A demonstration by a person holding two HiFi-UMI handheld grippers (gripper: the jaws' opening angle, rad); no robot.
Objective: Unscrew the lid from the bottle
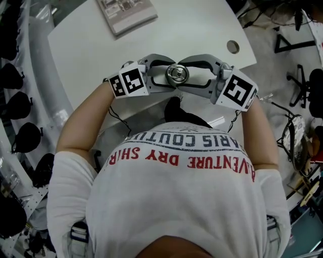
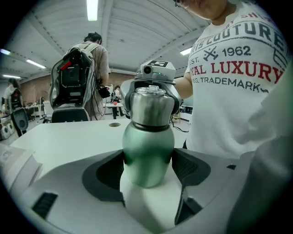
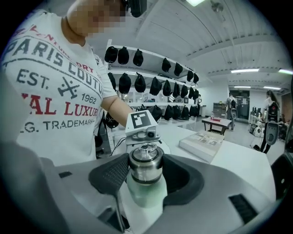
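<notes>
Green bottle (image 2: 148,146) clamped in left gripper (image 2: 147,171), right gripper (image 3: 145,176) clamped on its lid (image 3: 145,160): unscrewing step, likely needing a twist next.

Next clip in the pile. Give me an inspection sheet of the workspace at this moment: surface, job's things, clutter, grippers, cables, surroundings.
Surface: white table, with a round hole near its right edge.
Job's things: pale green metal bottle, roughly upright at the table's near edge; silver screw lid seated on it.
Clutter: one flat grey booklet at the far side.
Grippers: left gripper shut on the bottle's body; right gripper shut on the lid, facing the left one.
Cables: thin black cable hanging below the left gripper; another below the right.
Surroundings: shelves of black caps; a person wearing a backpack rig beyond the table.
</notes>
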